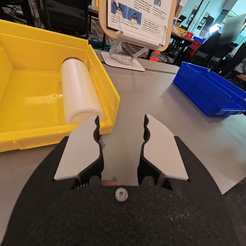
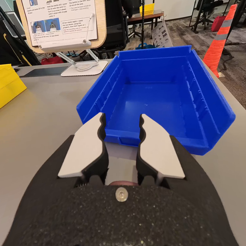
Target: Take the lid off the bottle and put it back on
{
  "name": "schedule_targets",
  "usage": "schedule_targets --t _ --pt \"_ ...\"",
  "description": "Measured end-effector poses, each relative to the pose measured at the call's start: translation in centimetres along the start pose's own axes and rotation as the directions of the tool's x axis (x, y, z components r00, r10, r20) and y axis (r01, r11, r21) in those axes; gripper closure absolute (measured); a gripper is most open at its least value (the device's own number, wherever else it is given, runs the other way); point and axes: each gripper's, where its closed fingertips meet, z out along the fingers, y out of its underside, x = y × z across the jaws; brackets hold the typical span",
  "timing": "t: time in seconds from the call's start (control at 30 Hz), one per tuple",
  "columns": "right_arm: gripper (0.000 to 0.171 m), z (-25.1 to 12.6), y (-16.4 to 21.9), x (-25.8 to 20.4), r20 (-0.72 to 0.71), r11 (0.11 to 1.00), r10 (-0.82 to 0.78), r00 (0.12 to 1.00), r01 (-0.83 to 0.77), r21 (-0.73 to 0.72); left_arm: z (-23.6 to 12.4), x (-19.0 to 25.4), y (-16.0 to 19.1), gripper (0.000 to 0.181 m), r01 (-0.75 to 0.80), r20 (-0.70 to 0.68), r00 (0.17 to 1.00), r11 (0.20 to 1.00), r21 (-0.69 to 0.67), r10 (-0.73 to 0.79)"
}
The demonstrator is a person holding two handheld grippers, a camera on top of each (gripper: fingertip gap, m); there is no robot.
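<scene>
The white bottle [image 1: 81,91] is seen lying on its side in the yellow bin [image 1: 40,53] at the frame's left, its dark lid [image 1: 71,58] screwed on and pointing away, presumably staged for pickup. The left tool [image 1: 121,117] is held spread and empty over the bench [image 1: 146,99] just beside that bin. The right tool [image 2: 122,115], likewise parted and empty, is aimed at the blue bin [image 2: 219,113], probably the drop-off.

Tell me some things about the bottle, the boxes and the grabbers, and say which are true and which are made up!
1. The white bottle lies on its side in the yellow box. True.
2. The bottle's dark lid is off and lies on the table. False: it is on the bottle's far end.
3. The blue box has a bottle in it. False: nothing shows inside it.
4. The left gripper is open and holds nothing. True.
5. The right gripper is squeezing the lid. False: it is open, holding nothing, by the blue box's near edge.
</scene>
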Motion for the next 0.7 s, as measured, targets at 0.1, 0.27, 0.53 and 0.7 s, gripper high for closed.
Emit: schedule_targets --t 0.1,0.27,0.53,0.7 --pt "0.123 0.0 0.1 -0.1 0.008 1.0 0.012 1.0 -0.011 -0.002 0.0 0.5 -0.2 0.118 -0.014 -0.023 1.0 1.0 0.009 0.014" --pt "0.123 -0.2 0.2 0.0 0.013 1.0 0.029 0.999 -0.029 -0.004 -1.1 1.5 -2.5 0.103 0.008 -0.098 0.995 0.994 0.108 0.003" --pt "0.123 -0.3 0.5 -0.6 0.03 0.999 0.03 0.999 -0.029 -0.013 0.2 -5.4 -8.7 0.09 0.135 0.075 0.989 0.976 -0.171 -0.124" --pt "0.123 0.1 0.7 -1.2 0.045 0.999 0.028 0.999 -0.027 -0.026 6.6 -9.2 -9.4 0.096 0.239 0.191 0.966 0.879 -0.412 -0.173"
